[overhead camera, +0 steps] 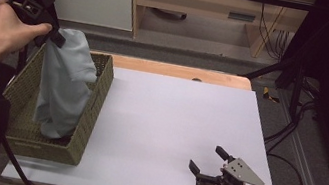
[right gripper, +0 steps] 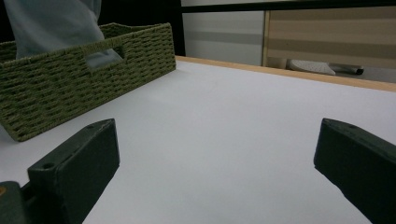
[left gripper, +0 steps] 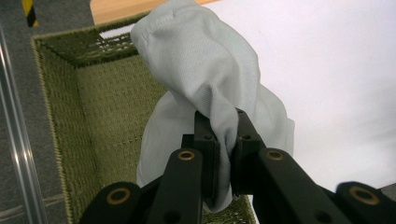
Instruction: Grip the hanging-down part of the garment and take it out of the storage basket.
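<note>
Overhead, left gripper (overhead camera: 53, 33) lifting cloth (overhead camera: 65, 83), basket (overhead camera: 88, 125) below

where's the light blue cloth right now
In the high view, the light blue cloth hangs at the table's left from the shut left gripper, its lower end inside the green woven basket.

Pale blue cloth (overhead camera: 65, 83) hangs (bunched) into the green woven basket (overhead camera: 94, 106).

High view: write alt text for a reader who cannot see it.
The left hand-held gripper lifts a pale blue cloth out of a green woven basket at the white table's left edge. The right hand-held gripper rests open near the front.
</note>
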Motion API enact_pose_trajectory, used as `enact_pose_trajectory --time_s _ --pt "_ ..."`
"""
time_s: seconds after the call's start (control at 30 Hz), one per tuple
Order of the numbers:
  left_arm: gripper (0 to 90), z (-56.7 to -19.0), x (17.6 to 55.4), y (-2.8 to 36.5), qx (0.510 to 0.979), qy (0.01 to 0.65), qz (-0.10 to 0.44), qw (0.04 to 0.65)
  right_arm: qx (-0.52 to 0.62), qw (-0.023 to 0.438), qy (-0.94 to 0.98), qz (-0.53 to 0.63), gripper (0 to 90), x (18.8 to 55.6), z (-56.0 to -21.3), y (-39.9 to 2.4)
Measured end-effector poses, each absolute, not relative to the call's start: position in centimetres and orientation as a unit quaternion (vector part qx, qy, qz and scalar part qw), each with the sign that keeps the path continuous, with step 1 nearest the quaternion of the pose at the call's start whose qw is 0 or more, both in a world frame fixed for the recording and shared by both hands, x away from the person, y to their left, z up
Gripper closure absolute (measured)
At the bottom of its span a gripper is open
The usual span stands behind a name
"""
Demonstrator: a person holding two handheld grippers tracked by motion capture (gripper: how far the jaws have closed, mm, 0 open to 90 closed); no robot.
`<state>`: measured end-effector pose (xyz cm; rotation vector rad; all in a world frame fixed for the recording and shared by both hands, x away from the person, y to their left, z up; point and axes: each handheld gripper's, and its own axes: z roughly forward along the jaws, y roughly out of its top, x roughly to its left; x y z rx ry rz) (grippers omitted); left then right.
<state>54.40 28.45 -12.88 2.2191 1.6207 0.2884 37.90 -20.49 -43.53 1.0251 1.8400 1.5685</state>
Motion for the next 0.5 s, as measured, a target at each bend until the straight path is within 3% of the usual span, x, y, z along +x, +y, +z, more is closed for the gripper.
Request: enact_pose_trajectory --time_s 0.5 --pt "83.1 -10.2 53.7 28.1 0.786 0.572 0.122 0.201 0.361 0.247 0.679 0.59 0.5 38.6 -42.5 -19.2"
